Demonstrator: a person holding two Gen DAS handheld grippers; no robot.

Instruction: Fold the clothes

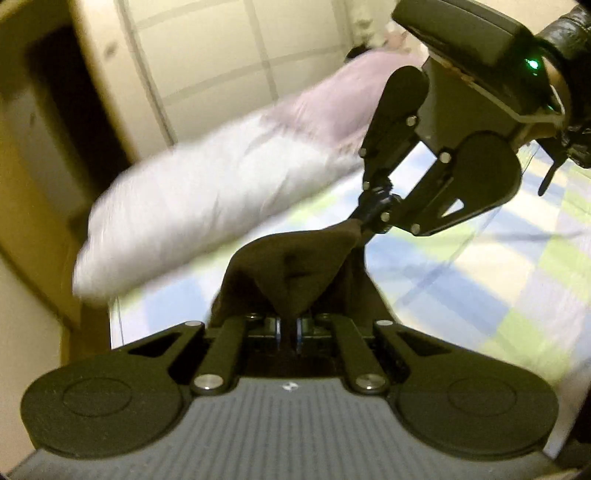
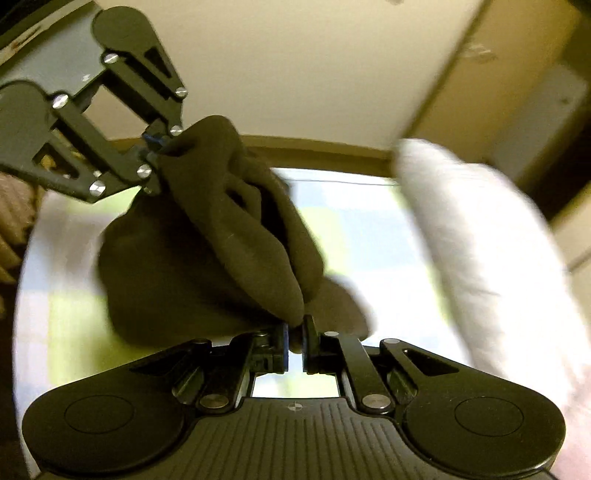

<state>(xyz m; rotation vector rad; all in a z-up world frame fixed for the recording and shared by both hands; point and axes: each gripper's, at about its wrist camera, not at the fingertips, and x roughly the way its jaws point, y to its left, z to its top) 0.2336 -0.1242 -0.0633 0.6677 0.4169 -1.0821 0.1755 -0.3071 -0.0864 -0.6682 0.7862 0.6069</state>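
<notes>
A dark brown garment [image 1: 291, 266] hangs bunched between the two grippers, lifted above a checked bed sheet [image 1: 480, 280]. In the left wrist view my left gripper [image 1: 290, 328] is shut on one edge of the cloth. My right gripper [image 1: 373, 218] pinches another corner just beyond it. In the right wrist view my right gripper [image 2: 294, 332] is shut on a fold of the garment [image 2: 207, 251]. The left gripper [image 2: 157, 147] holds the far upper corner there. The cloth sags in thick folds between them and most of its shape is hidden.
A long white and lilac pillow or rolled quilt [image 1: 207, 199] lies along the far side of the bed [image 2: 480, 240]. A wooden bed frame [image 2: 332, 147] and pale panelled wall [image 1: 221, 55] stand behind. A black sleeve [image 1: 570, 33] shows at the top right.
</notes>
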